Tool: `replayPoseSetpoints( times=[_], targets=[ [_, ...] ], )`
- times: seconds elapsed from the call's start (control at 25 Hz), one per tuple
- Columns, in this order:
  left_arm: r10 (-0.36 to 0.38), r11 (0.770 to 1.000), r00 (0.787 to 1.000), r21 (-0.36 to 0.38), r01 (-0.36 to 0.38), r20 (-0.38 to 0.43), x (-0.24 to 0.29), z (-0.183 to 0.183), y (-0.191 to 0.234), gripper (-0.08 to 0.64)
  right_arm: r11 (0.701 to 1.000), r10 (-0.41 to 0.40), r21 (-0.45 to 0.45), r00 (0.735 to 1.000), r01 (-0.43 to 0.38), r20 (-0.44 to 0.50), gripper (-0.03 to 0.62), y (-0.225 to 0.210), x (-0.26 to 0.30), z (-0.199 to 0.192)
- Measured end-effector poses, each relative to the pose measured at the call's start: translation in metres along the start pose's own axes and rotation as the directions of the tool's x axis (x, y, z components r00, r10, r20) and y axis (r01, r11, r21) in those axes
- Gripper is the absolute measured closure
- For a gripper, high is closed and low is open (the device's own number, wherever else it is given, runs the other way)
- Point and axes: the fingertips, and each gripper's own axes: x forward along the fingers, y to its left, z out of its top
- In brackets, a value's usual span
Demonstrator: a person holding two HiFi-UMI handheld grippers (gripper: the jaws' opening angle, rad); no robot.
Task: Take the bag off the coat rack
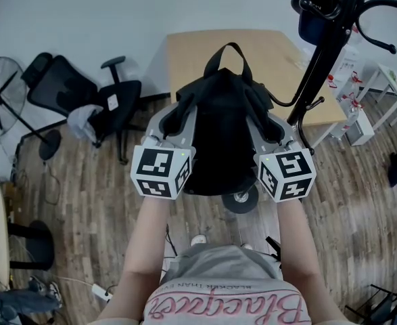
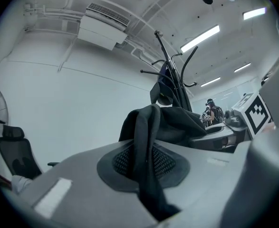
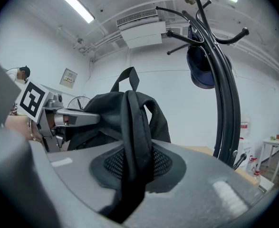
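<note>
Left tool and right tool are each clamped nearly closed on a black strap of the bag (a backpack). It hangs between them, clear of the coat rack at right, in front of the wooden counter.

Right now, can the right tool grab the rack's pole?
Probably not: the right tool is shut on the bag strap, though the rack stands close on that side, unblocked.

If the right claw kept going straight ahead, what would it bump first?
The black bag: the right claw grips its strap. The coat rack stands off to the right, probably missed.
</note>
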Motion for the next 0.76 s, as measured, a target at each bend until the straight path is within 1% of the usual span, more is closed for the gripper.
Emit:
replayPoseSetpoints(
  times=[0.76],
  targets=[
    [0.003,1.0,1.0,-0.015,-0.002,0.018,0.0019,0.0061,0.0018,0.5,1.0,0.012,0.001,1.0,-0.012,0.008,0.525,-0.0024,0.0032,0.0058]
  ],
)
